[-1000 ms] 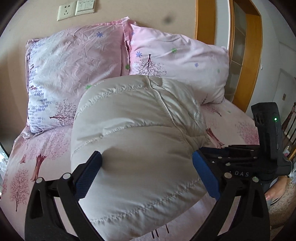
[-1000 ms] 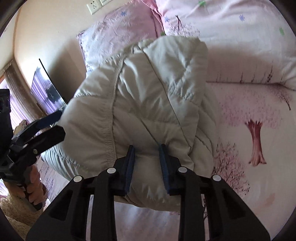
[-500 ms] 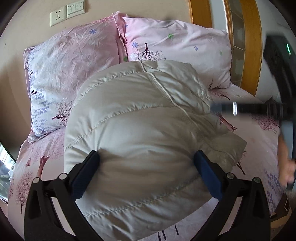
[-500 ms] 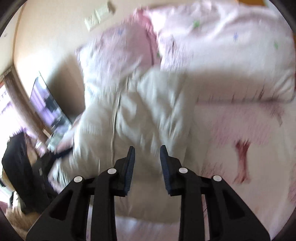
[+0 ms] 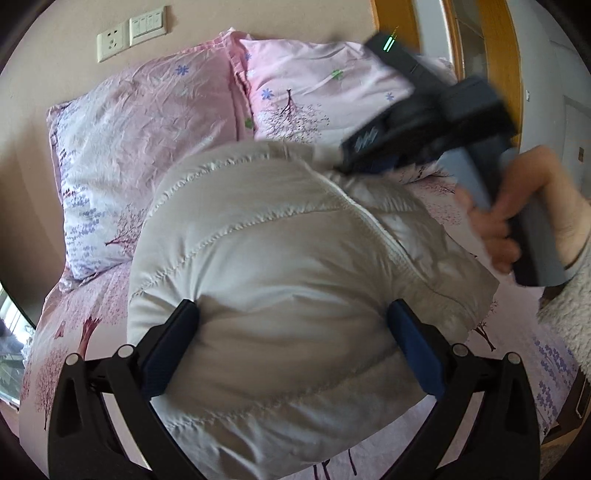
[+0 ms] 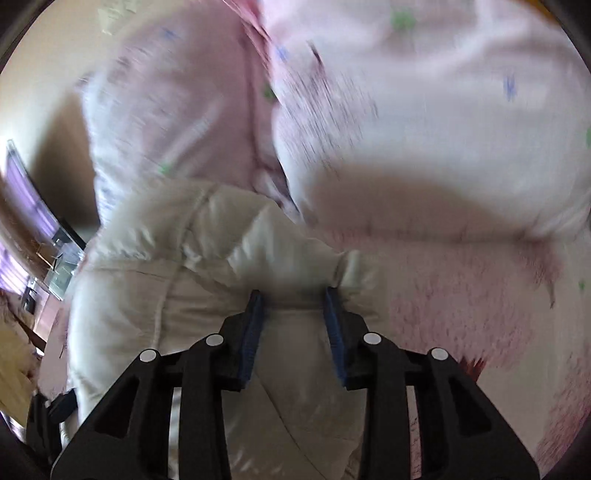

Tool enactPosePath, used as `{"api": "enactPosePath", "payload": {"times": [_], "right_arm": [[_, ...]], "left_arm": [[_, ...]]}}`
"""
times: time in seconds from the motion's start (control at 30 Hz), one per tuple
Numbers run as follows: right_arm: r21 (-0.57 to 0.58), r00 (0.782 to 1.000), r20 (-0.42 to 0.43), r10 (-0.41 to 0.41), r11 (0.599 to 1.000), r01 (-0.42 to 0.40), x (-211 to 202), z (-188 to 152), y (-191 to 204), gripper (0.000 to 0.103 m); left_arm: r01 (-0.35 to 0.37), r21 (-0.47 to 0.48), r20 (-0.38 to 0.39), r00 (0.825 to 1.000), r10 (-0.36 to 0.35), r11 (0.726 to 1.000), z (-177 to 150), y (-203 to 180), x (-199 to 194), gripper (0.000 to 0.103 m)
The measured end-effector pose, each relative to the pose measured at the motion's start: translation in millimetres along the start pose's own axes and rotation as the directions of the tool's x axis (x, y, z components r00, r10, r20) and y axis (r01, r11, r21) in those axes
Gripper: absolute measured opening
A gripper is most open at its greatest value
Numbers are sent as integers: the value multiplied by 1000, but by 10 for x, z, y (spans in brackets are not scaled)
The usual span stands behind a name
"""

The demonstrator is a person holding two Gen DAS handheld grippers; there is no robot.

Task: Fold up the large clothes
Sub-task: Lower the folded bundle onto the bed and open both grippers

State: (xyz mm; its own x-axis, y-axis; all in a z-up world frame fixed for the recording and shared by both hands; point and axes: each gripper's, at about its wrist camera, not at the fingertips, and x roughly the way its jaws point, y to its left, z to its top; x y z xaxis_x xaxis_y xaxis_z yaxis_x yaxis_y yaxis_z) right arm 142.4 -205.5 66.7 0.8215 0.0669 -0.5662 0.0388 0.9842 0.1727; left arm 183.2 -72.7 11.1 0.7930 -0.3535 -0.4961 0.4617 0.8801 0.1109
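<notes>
Here, a cream quilted down jacket [image 5: 280, 288] lies bundled on the bed [image 5: 70, 328], in the middle of the pink tree-print sheet and nearer the foot edge than the headboard wall.

Left to right in the left wrist view: a white wall socket [image 5: 110, 45] and a switch plate [image 5: 147, 24] sit on the beige wall above the head of the bed. Below them a pink pillow [image 5: 136, 147] leans at the head edge, left side; a second pillow [image 5: 317, 85] lies just beside it to the right, the two touching along their inner seams. The jacket's far end reaches close to both pillows.

Left gripper [image 5: 291, 347]: jaws wide, blue pads pressed into either side of the jacket's near bulge, fabric swelling between them. It holds the bundle.

Right gripper [image 6: 294, 317]: jaws narrow and just now opening a little. A fold of the jacket's right-hand edge sits between the blue pads; the right wrist view is motion-blurred, so I cannot tell whether the pads still pinch it.

Far right in the left wrist view: the person's hand [image 5: 502, 218] grips the grey handle of the right gripper above the jacket's far right corner. A wooden door frame [image 5: 495, 48] stands past the bed's right edge.
</notes>
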Motion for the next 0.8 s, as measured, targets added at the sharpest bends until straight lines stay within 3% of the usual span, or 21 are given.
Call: {"api": "enactPosePath", "payload": {"times": [0.17, 0.23, 0.33, 0.5, 0.63, 0.8], "right_arm": [[110, 993, -111, 24, 994, -12, 275, -13, -252, 34], [129, 993, -117, 34, 991, -19, 255, -15, -284, 34], [84, 999, -13, 51, 995, -50, -114, -174, -246, 34], [12, 979, 152, 138, 990, -142, -798, -728, -171, 34], [-41, 968, 217, 123, 992, -117, -1038, -1188, -71, 34], [-51, 976, 202, 84, 996, -76, -953, -1380, -39, 34]], "left_arm": [[-1, 22, 32, 999, 1, 1000, 56, -83, 13, 101], [17, 10, 36, 999, -17, 1000, 83, -45, -36, 101], [68, -57, 65, 996, -64, 996, 62, 146, -272, 101], [3, -148, 115, 993, 15, 989, -59, 573, -607, 101], [-63, -170, 74, 994, 76, 984, -159, 743, -565, 101], [-40, -182, 41, 998, 48, 982, -239, 772, -479, 101]]}}
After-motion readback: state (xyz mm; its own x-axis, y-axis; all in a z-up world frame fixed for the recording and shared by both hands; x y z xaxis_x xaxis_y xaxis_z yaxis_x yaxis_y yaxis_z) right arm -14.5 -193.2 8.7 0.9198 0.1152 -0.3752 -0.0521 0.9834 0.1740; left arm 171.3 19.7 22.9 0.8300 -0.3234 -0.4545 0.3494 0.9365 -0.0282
